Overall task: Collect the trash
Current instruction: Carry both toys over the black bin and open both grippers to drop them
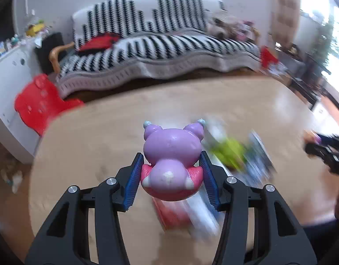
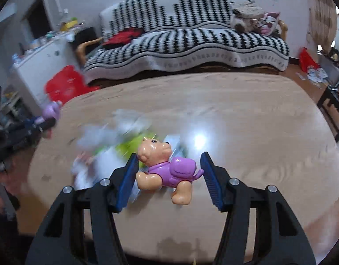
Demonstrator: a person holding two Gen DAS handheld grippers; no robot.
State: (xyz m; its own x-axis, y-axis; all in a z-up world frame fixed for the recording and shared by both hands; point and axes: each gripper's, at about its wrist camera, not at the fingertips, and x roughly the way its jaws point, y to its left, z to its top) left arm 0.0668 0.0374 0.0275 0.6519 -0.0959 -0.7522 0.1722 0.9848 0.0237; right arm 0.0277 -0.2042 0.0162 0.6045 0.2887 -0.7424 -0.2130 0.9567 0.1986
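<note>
**A:** Over to the left gripper (image 1: 171, 154): pressed in from both sides on a purple figurine (image 1: 172, 145) with a pink base, blue pads snug at its flanks. Held clear above the table (image 1: 92, 137), by the look of it.

**B:** And on the right gripper (image 2: 169, 154), pinching a bear toy (image 2: 162, 167) in a purple shirt. One pad against the head, the other just meeting the tail. A thin hold, probably.

**A:** Worth squeezing nearer the body, then, before swinging anywhere. Easy to let slip otherwise.

**B:** Now the real quarry: the trash pile (image 1: 229, 152), lying on the table just beyond and beneath both sets of fingers. Green wrapper, white plastic, something red, all too smeared to name closer.

**A:** Best to park both toys well apart from that heap, then come back with the fingers spread and take the wrappers one at a time.

**B:** Any bin to drop into?

**A:** None to be seen in either view. Only a red plastic thing (image 1: 36, 101) down by the table's far left corner, and impossible to tell whether a container or what sits inside.
</note>
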